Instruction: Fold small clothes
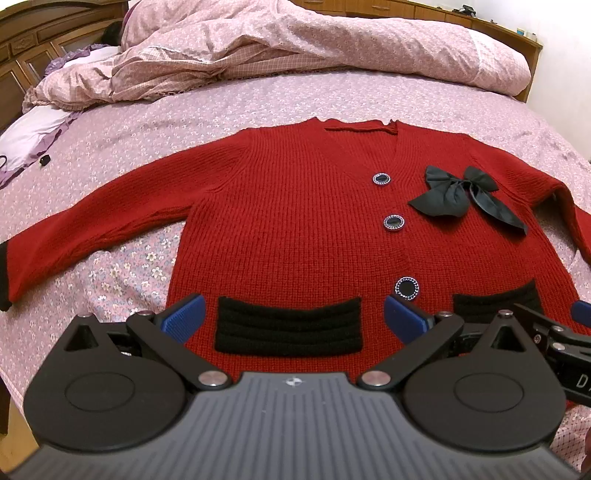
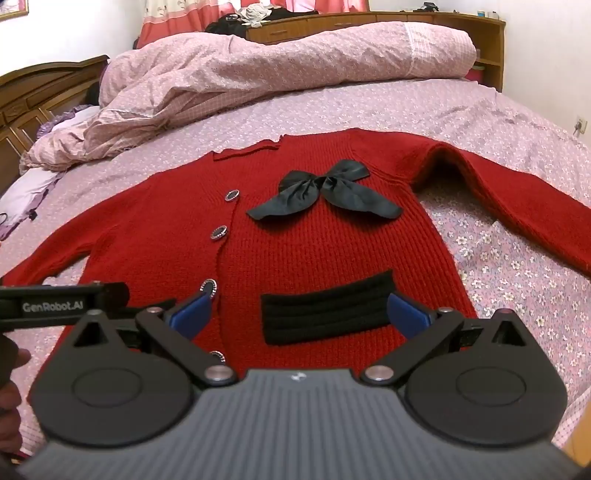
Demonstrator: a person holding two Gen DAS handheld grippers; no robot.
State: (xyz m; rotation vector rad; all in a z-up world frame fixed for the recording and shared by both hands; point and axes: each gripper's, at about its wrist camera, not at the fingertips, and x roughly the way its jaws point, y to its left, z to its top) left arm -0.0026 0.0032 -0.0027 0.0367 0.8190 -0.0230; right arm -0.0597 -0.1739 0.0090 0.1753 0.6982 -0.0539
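Observation:
A small red knit cardigan (image 1: 295, 221) lies flat, front up, on the bed, sleeves spread to both sides. It has a black bow (image 1: 458, 195), round dark buttons and two black pocket bands (image 1: 290, 326). My left gripper (image 1: 293, 317) hovers open above the hem, its blue pads either side of the left pocket band. In the right wrist view the same cardigan (image 2: 314, 251) and its bow (image 2: 325, 195) fill the middle. My right gripper (image 2: 299, 317) is open over the right pocket band (image 2: 328, 314). Neither gripper holds anything.
The bed sheet (image 1: 110, 155) is pink with small flowers. A crumpled pink duvet (image 1: 295, 48) is heaped at the far side, with pillows (image 1: 33, 133) at the left. Wooden headboard (image 2: 33, 96) and shelf (image 2: 369, 22) stand behind. The other gripper's arm (image 2: 55, 304) shows at the left.

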